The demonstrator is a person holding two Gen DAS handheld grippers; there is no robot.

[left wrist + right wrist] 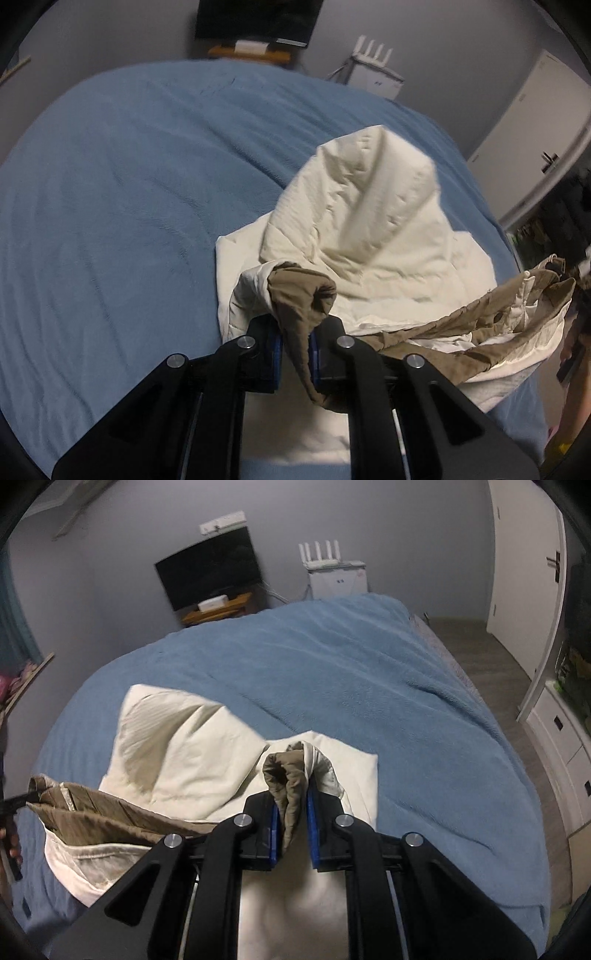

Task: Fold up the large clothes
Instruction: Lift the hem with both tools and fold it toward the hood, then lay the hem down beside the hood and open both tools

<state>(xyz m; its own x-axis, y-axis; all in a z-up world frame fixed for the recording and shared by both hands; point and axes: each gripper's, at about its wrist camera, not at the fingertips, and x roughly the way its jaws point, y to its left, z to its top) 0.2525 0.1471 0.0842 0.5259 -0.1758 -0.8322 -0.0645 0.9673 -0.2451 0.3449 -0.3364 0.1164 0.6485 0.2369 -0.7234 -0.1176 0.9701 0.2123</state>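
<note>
Spanning sideways between left gripper (295, 343) and right gripper (291, 823): garment (369, 221) hem.

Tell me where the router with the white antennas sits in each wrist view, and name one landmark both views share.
Left wrist: the router is at the top, right of centre, on a white box beyond the bed's far edge.
Right wrist: the router is at the top, just right of centre, on the same box against the wall.
Shared landmark: the dark TV, left of the router in both.
</note>
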